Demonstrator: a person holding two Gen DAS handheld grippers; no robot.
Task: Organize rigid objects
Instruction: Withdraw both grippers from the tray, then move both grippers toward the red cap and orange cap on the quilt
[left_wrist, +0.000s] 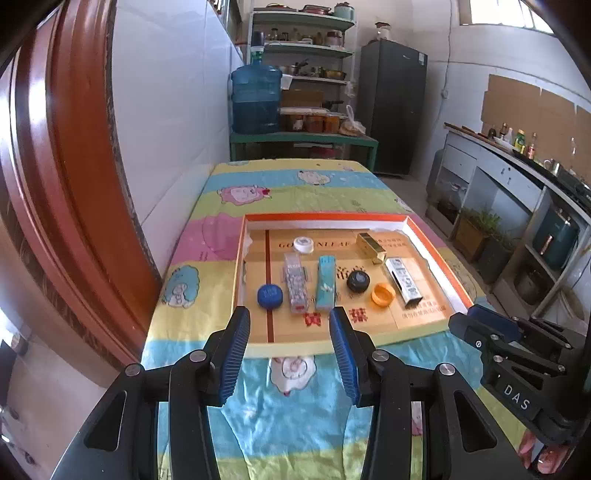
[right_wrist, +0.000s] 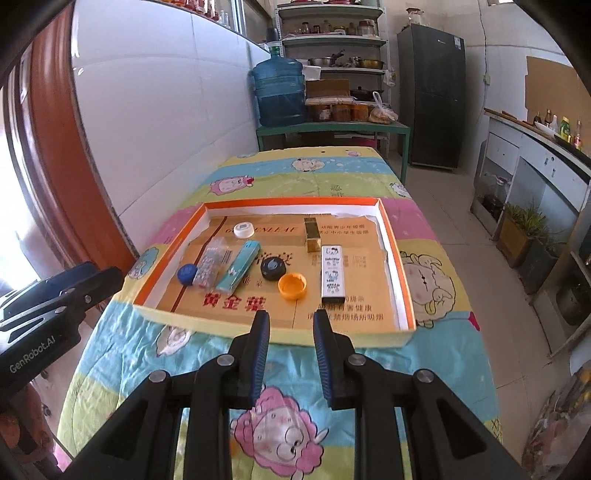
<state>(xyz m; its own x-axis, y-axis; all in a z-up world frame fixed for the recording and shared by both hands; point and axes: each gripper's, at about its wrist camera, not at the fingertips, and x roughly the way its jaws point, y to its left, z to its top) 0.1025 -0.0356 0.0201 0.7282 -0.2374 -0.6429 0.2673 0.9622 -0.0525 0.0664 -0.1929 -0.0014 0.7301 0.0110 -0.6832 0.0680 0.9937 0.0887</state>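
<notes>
An orange-rimmed cardboard tray lies on the table. In it lie a blue cap, a clear box, a teal box, a black cap, an orange cap, a white patterned box, a gold box and a white cap. My left gripper is open and empty before the tray's near edge. My right gripper is open and empty over the near edge.
The table wears a cartoon-print cloth. A white wall and a red door frame stand on the left. A water jug, shelves and a fridge stand behind. A counter runs along the right.
</notes>
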